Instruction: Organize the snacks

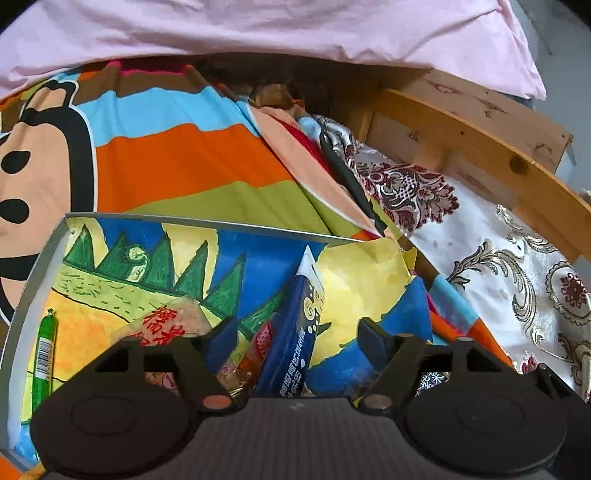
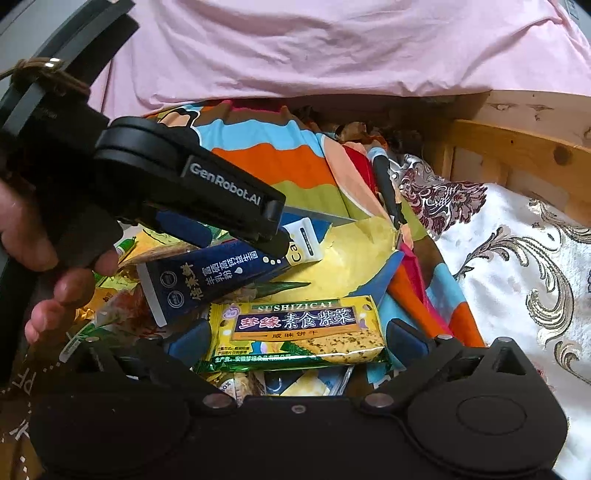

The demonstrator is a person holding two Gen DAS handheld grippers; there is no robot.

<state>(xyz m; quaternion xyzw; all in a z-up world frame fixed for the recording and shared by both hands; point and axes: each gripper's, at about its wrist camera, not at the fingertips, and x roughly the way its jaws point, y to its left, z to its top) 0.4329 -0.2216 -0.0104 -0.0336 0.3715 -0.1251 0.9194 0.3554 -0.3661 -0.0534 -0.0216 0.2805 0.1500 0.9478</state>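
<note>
A dark blue stick packet (image 1: pixel 304 325) leans on the snack pile inside a metal-rimmed tray (image 1: pixel 207 222) lined with a painted picture. My left gripper (image 1: pixel 297 334) is open around it, with clear gaps on both sides of the packet. The right wrist view shows the same packet (image 2: pixel 207 280) under the left gripper (image 2: pixel 236 240). A yellow-green seaweed cracker packet (image 2: pixel 295 332) lies flat on the pile between the fingers of my right gripper (image 2: pixel 297 338), which stands wide open. A green sausage stick (image 1: pixel 44 350) and a red-lettered packet (image 1: pixel 166 325) also lie in the tray.
Under the tray is a striped cartoon cloth (image 1: pixel 166 147), with pink bedding (image 1: pixel 295 29) behind it. A wooden bed frame (image 1: pixel 480 147) and a white brocade cloth (image 1: pixel 517 277) are to the right. A person's hand (image 2: pixel 37 240) holds the left gripper's handle.
</note>
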